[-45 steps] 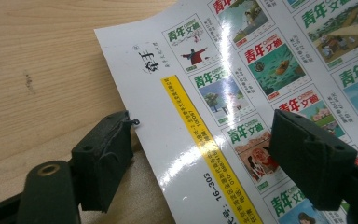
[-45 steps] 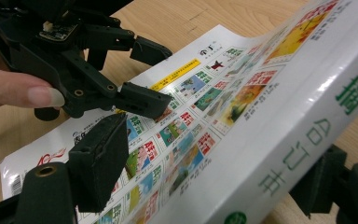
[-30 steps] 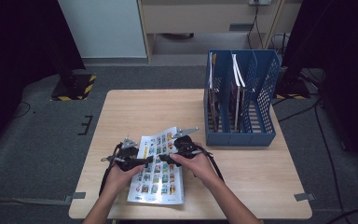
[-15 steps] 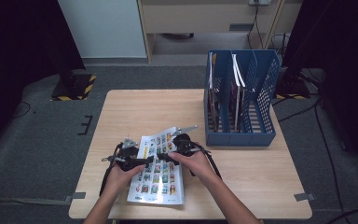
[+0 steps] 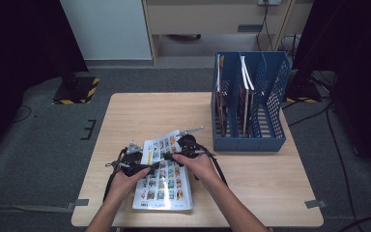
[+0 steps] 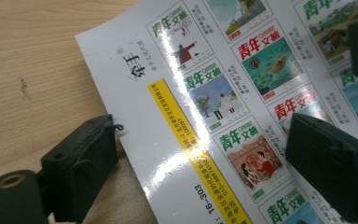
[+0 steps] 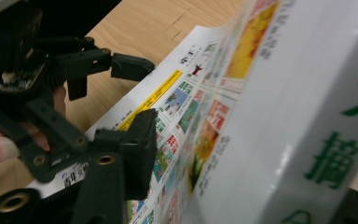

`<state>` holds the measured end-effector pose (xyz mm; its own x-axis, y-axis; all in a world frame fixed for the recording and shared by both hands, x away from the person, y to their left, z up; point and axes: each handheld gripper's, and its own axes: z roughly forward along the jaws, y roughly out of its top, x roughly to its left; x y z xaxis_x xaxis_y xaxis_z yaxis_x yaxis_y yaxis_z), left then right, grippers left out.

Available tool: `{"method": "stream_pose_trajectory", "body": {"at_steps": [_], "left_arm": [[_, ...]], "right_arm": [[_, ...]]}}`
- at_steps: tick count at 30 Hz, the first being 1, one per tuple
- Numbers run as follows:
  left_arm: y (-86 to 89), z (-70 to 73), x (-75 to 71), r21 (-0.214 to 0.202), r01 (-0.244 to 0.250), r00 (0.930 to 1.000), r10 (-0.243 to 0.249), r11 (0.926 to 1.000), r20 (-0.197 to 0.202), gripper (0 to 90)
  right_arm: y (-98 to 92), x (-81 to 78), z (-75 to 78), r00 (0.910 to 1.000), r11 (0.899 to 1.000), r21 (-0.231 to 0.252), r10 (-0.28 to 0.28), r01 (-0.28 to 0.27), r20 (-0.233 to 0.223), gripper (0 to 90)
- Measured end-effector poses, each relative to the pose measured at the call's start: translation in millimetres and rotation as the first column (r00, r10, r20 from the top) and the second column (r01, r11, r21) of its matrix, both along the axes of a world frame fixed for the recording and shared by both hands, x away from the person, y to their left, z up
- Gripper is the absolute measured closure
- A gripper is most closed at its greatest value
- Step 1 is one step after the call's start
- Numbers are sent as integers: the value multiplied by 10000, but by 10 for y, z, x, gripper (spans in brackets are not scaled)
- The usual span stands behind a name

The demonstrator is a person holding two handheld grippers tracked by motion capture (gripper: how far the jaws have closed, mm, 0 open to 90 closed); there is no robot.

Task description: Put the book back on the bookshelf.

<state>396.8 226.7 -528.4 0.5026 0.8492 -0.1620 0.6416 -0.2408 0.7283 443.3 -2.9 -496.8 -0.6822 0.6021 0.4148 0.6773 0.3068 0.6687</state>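
Magazine (image 5: 164,181): we see it lying on the wooden table (image 5: 145,111), near the person's edge, its cover printed with rows of small pictures and one yellow strip.
Left gripper (image 5: 142,166): we see its jaws apart, one off the magazine's left edge, one over the cover.
Right gripper (image 5: 171,155): over the magazine's upper part; we cannot tell how its jaws stand, though the spine looms close in its view.
File rack (image 5: 251,140): blue, on the table's right side, well apart from the magazine, with books upright inside.
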Motion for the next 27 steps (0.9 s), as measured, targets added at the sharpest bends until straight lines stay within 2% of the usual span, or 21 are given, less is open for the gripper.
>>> {"method": "stream_pose_trajectory", "body": {"at_steps": [5, 9, 13, 17, 22, 26, 27], "left_arm": [[43, 13, 11, -94, -53, 9999, 54, 9999, 159, 64], [80, 20, 17, -202, -135, 9996, 140, 9997, 241, 91], [105, 37, 18, -426, -210, 9994, 221, 9989, 253, 135], [106, 41, 14, -626, 19, 9998, -8, 9980, 174, 172], [66, 35, 3, -582, 316, 9995, -316, 9978, 17, 164], [68, 18, 10, -756, 350, 9991, -366, 9965, -201, 168], [67, 11, 12, -821, 398, 9986, -424, 9958, -303, 170]], "right_arm": [[-32, 50, 14, 9986, 9980, 364, -518, 520, -54, 678], [-28, 59, 41, 9985, 9977, 407, -544, 541, 61, 692], [-36, 65, 65, 9980, 9981, 417, -463, 445, 441, 696], [-68, 71, 145, 9940, 9977, 417, -575, 538, 926, 700], [-113, 82, 232, 9829, 9965, 488, -745, 672, 1686, 702], [-135, 86, 270, 9741, 9953, 530, -901, 808, 2074, 705], [-138, 86, 276, 9745, 9951, 542, -924, 830, 2043, 704]]}}
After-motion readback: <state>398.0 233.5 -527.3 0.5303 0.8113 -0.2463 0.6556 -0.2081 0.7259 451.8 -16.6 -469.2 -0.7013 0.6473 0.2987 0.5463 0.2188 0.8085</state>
